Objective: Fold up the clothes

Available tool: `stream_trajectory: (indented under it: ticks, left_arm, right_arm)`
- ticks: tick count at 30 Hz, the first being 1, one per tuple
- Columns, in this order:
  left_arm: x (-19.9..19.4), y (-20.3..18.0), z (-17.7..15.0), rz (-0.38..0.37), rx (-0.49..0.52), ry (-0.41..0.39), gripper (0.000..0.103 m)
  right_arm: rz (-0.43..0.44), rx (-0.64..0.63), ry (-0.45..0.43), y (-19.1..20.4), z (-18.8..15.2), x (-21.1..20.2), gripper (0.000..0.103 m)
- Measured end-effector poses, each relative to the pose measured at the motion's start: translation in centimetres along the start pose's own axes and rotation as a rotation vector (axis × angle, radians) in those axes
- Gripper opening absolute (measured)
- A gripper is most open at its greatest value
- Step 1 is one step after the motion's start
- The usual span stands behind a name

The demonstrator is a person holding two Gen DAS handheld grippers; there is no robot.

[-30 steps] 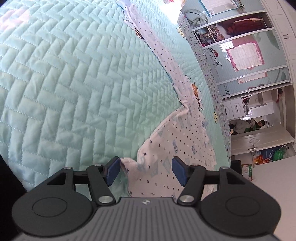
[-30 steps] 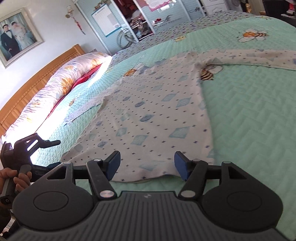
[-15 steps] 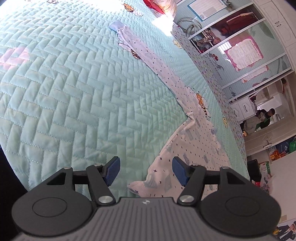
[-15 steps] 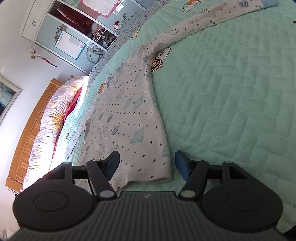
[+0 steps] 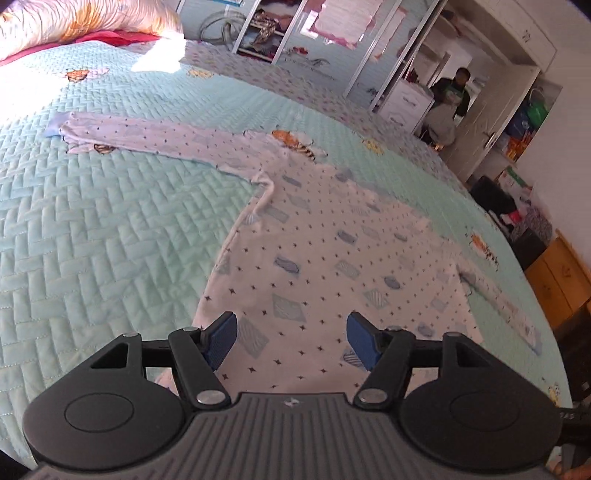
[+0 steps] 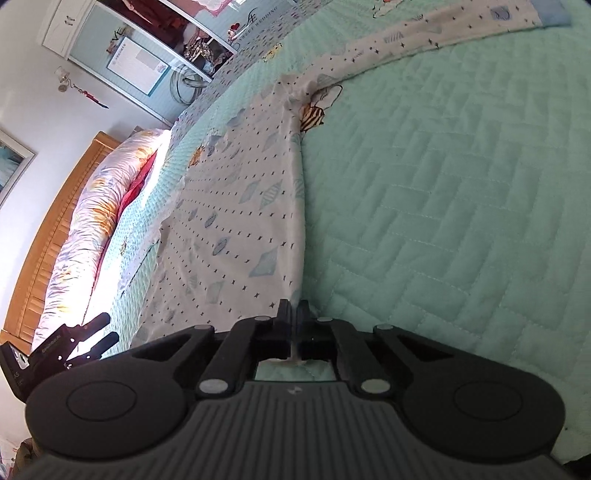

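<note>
A white long-sleeved cotton garment printed with small dark stars and pale blue diamonds [image 5: 314,258] lies spread flat on a bed covered by a mint-green quilted bedspread with a herringbone stitch [image 5: 110,236]. One sleeve stretches away toward the far left in the left wrist view, ending in a pale blue cuff [image 5: 55,127]. Small bee motifs show on the bedspread beside the shirt's shoulder.

The left gripper [image 5: 290,338] hovers over the garment's near hem; its blue-padded fingers [image 5: 221,338] stand wide and are opening, with the cloth lying beneath them but not pinched.

The right gripper [image 6: 293,314] has its black fingers [image 6: 283,317] pressed together on the garment [image 6: 240,229], clamping its near corner where the side edge meets the hem; a thin strip of white fabric shows in the slit between them. From there the side edge runs straight up to the armpit, and the other sleeve [image 6: 443,33] extends to the upper right.

At the head of the bed rests a floral pink-and-white pillow roll [image 6: 85,221] against a wooden headboard [image 6: 48,236]. A person stands in a doorway [image 5: 448,99] beyond the bed.
</note>
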State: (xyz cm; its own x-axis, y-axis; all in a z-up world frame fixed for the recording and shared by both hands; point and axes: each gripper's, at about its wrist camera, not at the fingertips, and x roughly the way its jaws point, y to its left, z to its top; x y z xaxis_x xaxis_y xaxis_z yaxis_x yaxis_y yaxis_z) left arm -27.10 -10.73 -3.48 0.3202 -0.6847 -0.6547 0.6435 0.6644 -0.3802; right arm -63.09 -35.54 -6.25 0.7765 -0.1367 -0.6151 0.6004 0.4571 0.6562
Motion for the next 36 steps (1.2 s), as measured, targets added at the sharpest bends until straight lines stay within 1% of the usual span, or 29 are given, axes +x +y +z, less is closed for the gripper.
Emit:
stream_trajectory:
  ticks: [2,6,7,10,12,13,14,15,16,17,18,19,20,21,23,24,25,26,27,28,29,30,32,33,34,36]
  left_arm:
    - [0.4,0.3,-0.6,0.018,0.013,0.029,0.068]
    - [1.0,0.7,-1.5,0.059,0.045,0.08,0.068]
    - [1.1,0.9,-1.8,0.069,0.053,0.093,0.068]
    - [0.9,1.1,-1.8,0.06,0.052,0.098,0.068]
    - [0.5,1.3,-1.6,0.052,0.035,0.092,0.068]
    - [0.0,1.1,-1.4,0.057,0.037,0.075,0.068]
    - [-0.6,0.9,-1.3,0.065,0.042,0.054,0.068]
    - [-1.2,0.6,-1.2,0.074,0.054,0.024,0.068]
    - [-1.7,0.3,-1.1,0.077,0.068,-0.008,0.068]
    - [-2.2,0.0,-1.0,0.069,0.086,-0.043,0.069]
    - [-2.4,-0.3,-0.9,0.059,0.105,-0.06,0.07]
    - [-2.2,-0.6,-1.0,0.049,0.121,-0.053,0.071]
    - [-1.6,-0.6,-1.1,0.045,0.121,-0.021,0.071]
    - [-0.9,-0.4,-1.3,0.042,0.115,0.018,0.071]
    - [0.8,0.8,-2.1,0.056,0.066,0.114,0.071]
    - [1.0,1.4,-2.5,0.044,0.053,0.11,0.07]
    - [0.8,1.6,-2.4,0.037,0.054,0.106,0.07]
    - [0.5,1.6,-2.3,0.033,0.059,0.107,0.07]
    - [0.3,1.7,-2.2,0.037,0.064,0.111,0.07]
    - [0.0,1.7,-2.0,0.044,0.059,0.11,0.07]
    - [-0.4,1.8,-1.8,0.052,0.05,0.106,0.07]
    - [-0.8,1.6,-1.6,0.059,0.053,0.086,0.07]
    - [-1.8,0.8,-1.0,0.072,0.066,0.034,0.07]
    - [-2.3,0.4,-0.7,0.079,0.073,0.008,0.07]
    - [-2.4,-0.2,-0.5,0.066,0.089,-0.009,0.07]
    - [-2.3,-1.6,0.0,0.027,0.126,-0.039,0.073]
  right_arm:
    - [-0.025,-0.024,-0.013,0.0,0.6,-1.1,0.001]
    - [-0.056,-0.049,0.029,-1.0,0.3,0.3,0.001]
    - [-0.047,-0.043,0.032,-1.3,0.1,0.6,0.001]
    - [-0.032,-0.01,0.02,-1.8,-0.3,0.5,0.0]
    - [-0.044,0.015,0.006,-1.9,-0.3,0.1,0.001]
    - [-0.054,0.021,-0.006,-1.8,-0.2,-0.3,0.004]
    - [-0.071,0.005,-0.037,-1.3,0.0,-0.8,0.004]
    - [-0.088,-0.014,-0.071,-0.8,0.1,-1.3,0.01]
    - [-0.106,-0.034,-0.104,-0.3,0.3,-1.8,0.018]
    - [-0.124,-0.053,-0.138,0.2,0.5,-2.3,0.021]
    - [-0.106,-0.088,-0.158,1.0,0.6,-2.4,0.024]
    - [-0.072,-0.11,-0.144,1.8,0.6,-1.9,0.028]
    - [-0.037,-0.13,-0.124,2.5,0.5,-1.2,0.03]
    - [-0.002,-0.149,-0.104,3.2,0.5,-0.6,0.035]
    - [0.062,-0.135,-0.027,3.5,-0.1,1.5,0.041]
    - [0.072,-0.111,0.011,3.1,-0.4,2.6,0.043]
    - [0.058,-0.076,0.035,2.5,-0.8,3.3,0.042]
    - [0.065,-0.043,0.03,1.6,-1.1,3.3,0.039]
    - [0.085,-0.01,0.017,0.7,-1.2,3.0,0.034]
    - [0.084,0.01,0.012,0.1,-1.1,2.5,0.031]
    - [0.07,0.023,0.002,-0.3,-0.9,1.9,0.031]
    - [0.054,0.035,-0.008,-0.6,-0.6,1.4,0.031]
    - [0.034,0.046,-0.037,-0.5,0.0,0.1,0.033]
    - [0.033,0.042,-0.056,-0.2,0.3,-0.4,0.037]
    - [0.053,0.034,-0.062,0.2,0.4,-0.2,0.043]
    - [0.098,0.017,-0.068,1.1,0.6,0.2,0.047]
